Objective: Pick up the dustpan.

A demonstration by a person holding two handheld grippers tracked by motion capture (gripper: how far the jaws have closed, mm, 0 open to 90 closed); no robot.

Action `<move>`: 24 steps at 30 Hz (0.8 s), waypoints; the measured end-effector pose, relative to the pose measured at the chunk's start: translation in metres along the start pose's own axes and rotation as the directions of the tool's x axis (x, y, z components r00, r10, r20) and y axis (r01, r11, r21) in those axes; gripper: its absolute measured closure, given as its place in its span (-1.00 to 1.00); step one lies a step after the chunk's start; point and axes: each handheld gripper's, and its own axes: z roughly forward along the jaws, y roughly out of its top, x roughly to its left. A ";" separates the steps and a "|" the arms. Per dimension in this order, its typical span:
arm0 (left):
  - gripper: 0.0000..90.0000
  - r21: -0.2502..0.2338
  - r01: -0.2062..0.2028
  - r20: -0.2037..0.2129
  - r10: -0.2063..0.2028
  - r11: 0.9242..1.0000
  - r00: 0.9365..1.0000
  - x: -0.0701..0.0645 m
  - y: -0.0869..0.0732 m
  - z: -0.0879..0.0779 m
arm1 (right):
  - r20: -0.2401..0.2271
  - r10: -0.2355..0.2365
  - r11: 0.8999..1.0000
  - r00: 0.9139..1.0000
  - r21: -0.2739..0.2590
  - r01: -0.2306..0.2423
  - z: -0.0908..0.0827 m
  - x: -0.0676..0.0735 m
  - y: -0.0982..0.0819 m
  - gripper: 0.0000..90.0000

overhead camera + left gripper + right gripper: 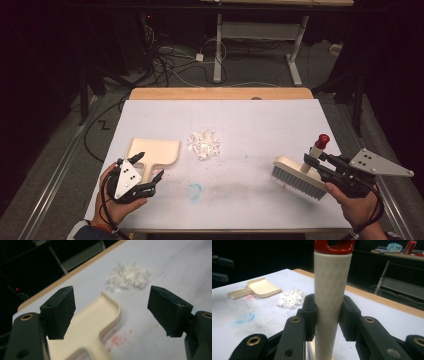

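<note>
A cream dustpan (155, 150) lies flat on the white table at the left, its handle pointing toward me. My left gripper (149, 167) hovers open over that handle; in the left gripper view the jaws stand wide on either side of the dustpan (95, 322) without touching it. A small pile of white scraps (204, 144) lies just right of the pan's mouth. At the right, my right gripper (312, 161) is shut on the cream handle of a brush (297, 175) with grey bristles and a red cap. The brush handle (332, 277) stands upright between the pads.
A blue ring mark (194, 190) and faint red stains mark the table (250, 120) near its front. The wooden far edge (220, 93) borders a floor with cables and the legs of another desk (218, 55). Open surface lies between the scraps and the brush.
</note>
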 end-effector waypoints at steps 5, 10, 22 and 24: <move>-0.64 0.067 0.080 -0.001 -0.081 0.995 0.997 0.006 -0.013 -0.004 | 0.015 -0.001 1.000 1.000 -0.004 0.001 0.002 0.000 -0.001 0.56; -0.64 0.113 0.109 -0.016 -0.108 0.988 0.994 0.002 -0.020 -0.008 | 0.031 -0.011 1.000 0.999 -0.016 0.012 -0.001 0.002 0.001 0.56; -0.63 0.304 0.311 -0.081 -0.301 0.901 0.950 0.011 -0.034 0.017 | 0.050 -0.011 1.000 0.999 0.000 0.011 0.004 0.002 0.000 0.56; -0.59 0.355 0.347 -0.104 -0.332 0.868 0.938 0.015 -0.038 0.033 | 0.045 -0.014 1.000 0.999 0.004 0.014 0.007 0.002 0.000 0.56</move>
